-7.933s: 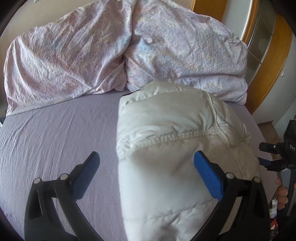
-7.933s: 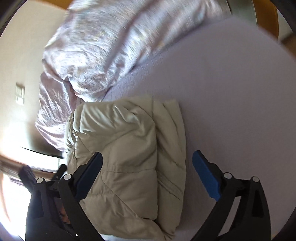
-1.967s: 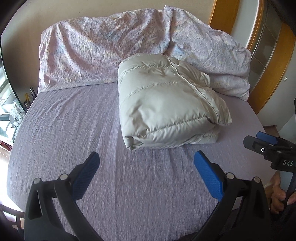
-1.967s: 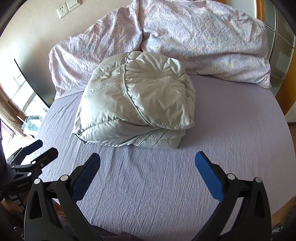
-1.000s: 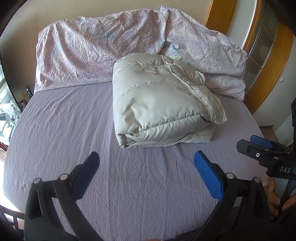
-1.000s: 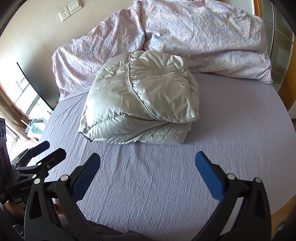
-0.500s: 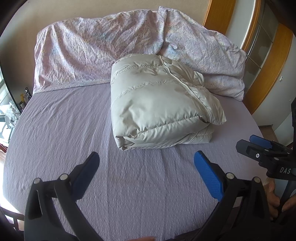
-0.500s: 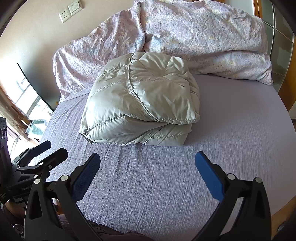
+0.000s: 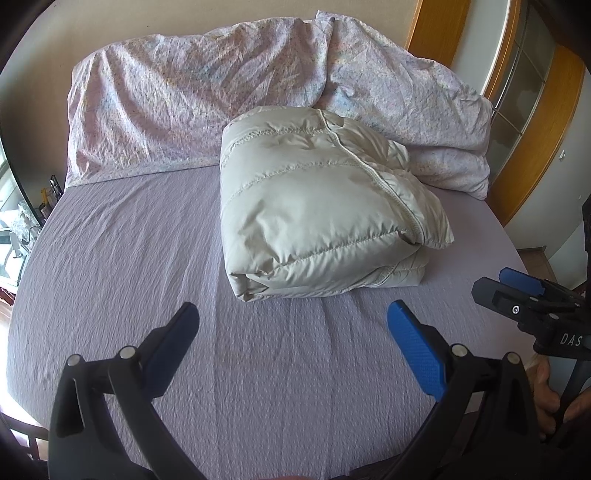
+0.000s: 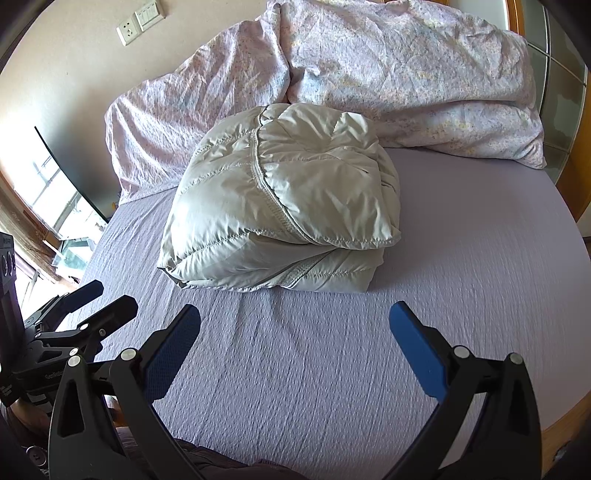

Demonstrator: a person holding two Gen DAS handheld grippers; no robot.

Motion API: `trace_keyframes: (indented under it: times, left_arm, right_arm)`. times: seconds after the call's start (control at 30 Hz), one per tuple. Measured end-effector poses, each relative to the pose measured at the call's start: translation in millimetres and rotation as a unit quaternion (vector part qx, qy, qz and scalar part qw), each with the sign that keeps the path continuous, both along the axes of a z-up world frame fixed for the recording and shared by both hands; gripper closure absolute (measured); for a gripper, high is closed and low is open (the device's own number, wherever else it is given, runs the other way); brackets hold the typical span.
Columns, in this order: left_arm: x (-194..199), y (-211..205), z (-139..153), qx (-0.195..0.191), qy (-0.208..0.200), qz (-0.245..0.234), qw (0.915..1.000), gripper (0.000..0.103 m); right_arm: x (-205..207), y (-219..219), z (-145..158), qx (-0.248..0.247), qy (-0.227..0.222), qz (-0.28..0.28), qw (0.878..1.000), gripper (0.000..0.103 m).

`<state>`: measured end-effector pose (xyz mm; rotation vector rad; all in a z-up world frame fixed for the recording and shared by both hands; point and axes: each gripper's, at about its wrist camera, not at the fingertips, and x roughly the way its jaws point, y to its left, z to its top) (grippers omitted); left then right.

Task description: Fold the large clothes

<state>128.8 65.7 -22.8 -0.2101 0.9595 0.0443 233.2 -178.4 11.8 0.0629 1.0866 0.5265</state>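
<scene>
A pale grey-beige puffer jacket lies folded into a thick square bundle on the lilac bed sheet, its far side against the duvet. It also shows in the right wrist view. My left gripper is open and empty, held back near the foot of the bed, apart from the jacket. My right gripper is open and empty, also short of the jacket. Each gripper shows at the edge of the other's view: the right one and the left one.
A crumpled pink floral duvet is heaped along the head of the bed. A wooden-framed glass door stands at the right. A window and a wall socket are at the left.
Both grippers have drawn back from over the folded jacket to the foot of the bed. In the last second the views barely shift; the jacket lies still.
</scene>
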Motion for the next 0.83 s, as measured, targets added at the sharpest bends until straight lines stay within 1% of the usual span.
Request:
trace_keyframes:
  times: [0.83]
  left_arm:
    - [3.7, 0.2, -3.4, 0.000, 0.004, 0.002, 1.0000, 0.002]
  right_arm:
    - [4.0, 2.2, -3.6, 0.000, 0.003, 0.001, 1.000, 0.001]
